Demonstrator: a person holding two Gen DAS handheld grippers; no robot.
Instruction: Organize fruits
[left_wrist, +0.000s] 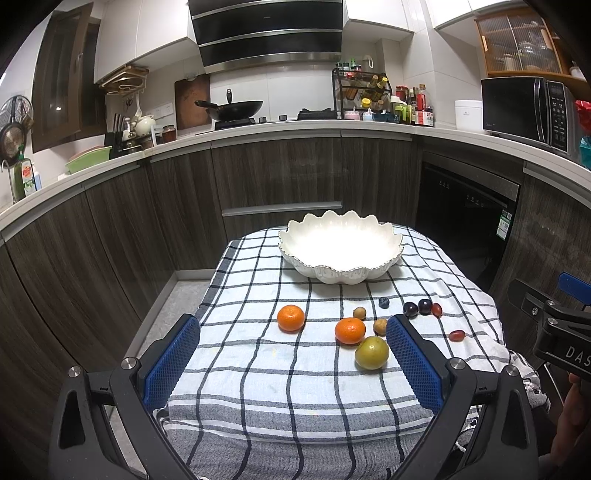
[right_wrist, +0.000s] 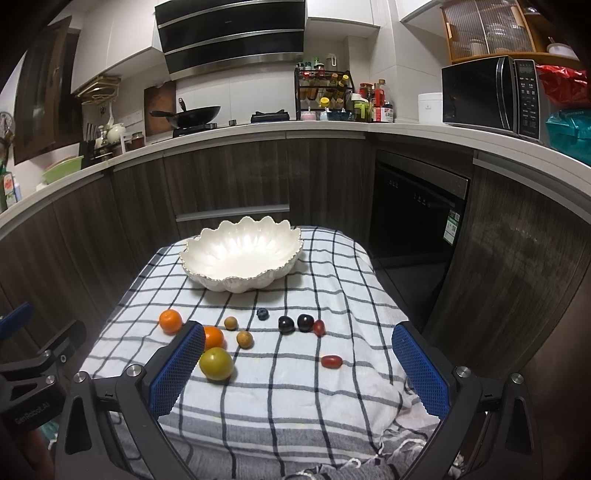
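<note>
Left wrist view: left gripper (left_wrist: 291, 354) held low over the near end of a checked cloth (left_wrist: 258, 387), blue pads spread wide, nothing between them. White scalloped bowl (left_wrist: 340, 273) stands empty at the far end of the cloth. Fruit lies loose between bowl and gripper: one orange (left_wrist: 291, 318) apart to the left; a second orange (left_wrist: 349, 331) touching a yellow-green fruit (left_wrist: 371, 352) just in front of it; two small brown fruits (left_wrist: 359, 313) nearby, the nearer one partly hidden behind the right pad. Further right: blueberry (left_wrist: 383, 302), two dark grapes (left_wrist: 417, 308), a red grape (left_wrist: 437, 309) against them, another red grape (left_wrist: 457, 335) alone. Right gripper's body shows at the frame's right edge, fingers out of frame; part of a hand (left_wrist: 576, 406) below it.

Right wrist view: right gripper (right_wrist: 299, 358) also low over the cloth, pads wide apart, empty. Both brown fruits fully visible here; the second orange is half covered by the left pad. The lone red grape lies between the pads. Left gripper's body sits at the left edge. Microwave (right_wrist: 491, 98) on the counter behind.
</note>
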